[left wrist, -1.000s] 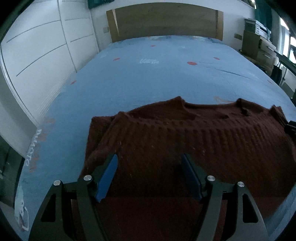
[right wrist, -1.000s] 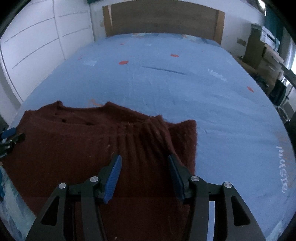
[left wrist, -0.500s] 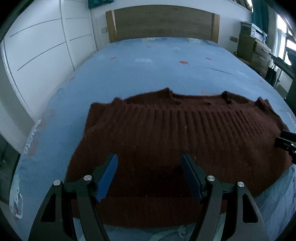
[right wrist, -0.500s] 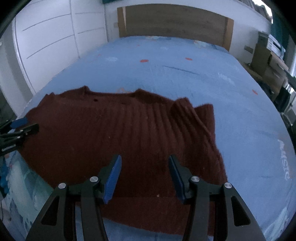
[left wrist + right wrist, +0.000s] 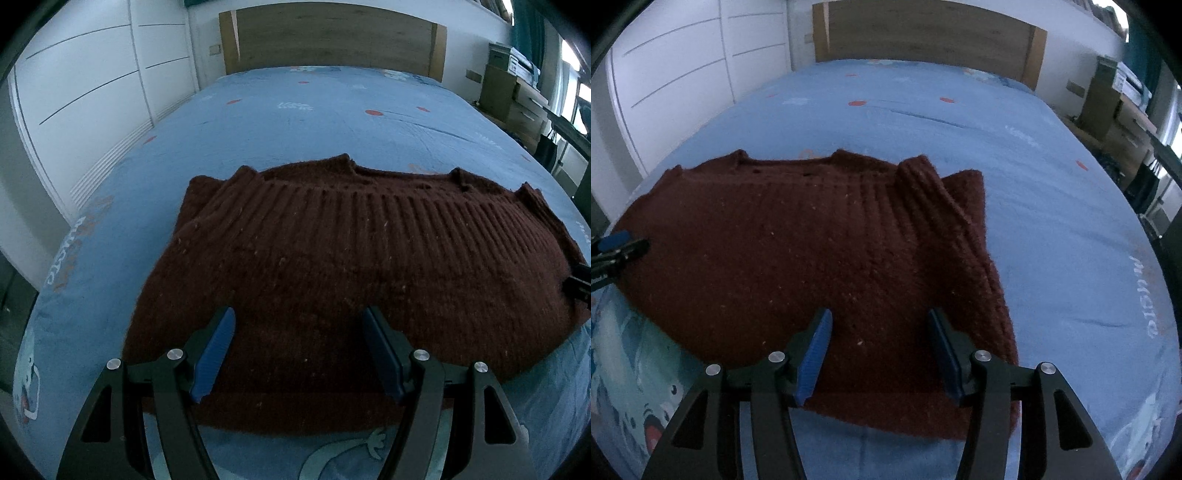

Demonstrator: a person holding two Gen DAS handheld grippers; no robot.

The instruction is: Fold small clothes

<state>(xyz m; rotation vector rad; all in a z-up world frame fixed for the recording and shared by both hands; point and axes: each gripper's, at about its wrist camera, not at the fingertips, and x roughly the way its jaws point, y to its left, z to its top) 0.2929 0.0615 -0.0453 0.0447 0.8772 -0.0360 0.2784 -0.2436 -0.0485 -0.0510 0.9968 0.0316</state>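
sweater point(image 5: 354, 266) lying flat near foot edge of bed point(image 5: 332, 122); left tool point(image 5: 299, 347) and right tool point(image 5: 879, 347) both spread, empty. best pinch near hem corners together, lift evenly.

- A dark red knitted sweater point(image 5: 354, 258) lies flat on the near part of the bed.
- Its neck points far.
- Its right sleeve point(image 5: 945, 221) is folded over.
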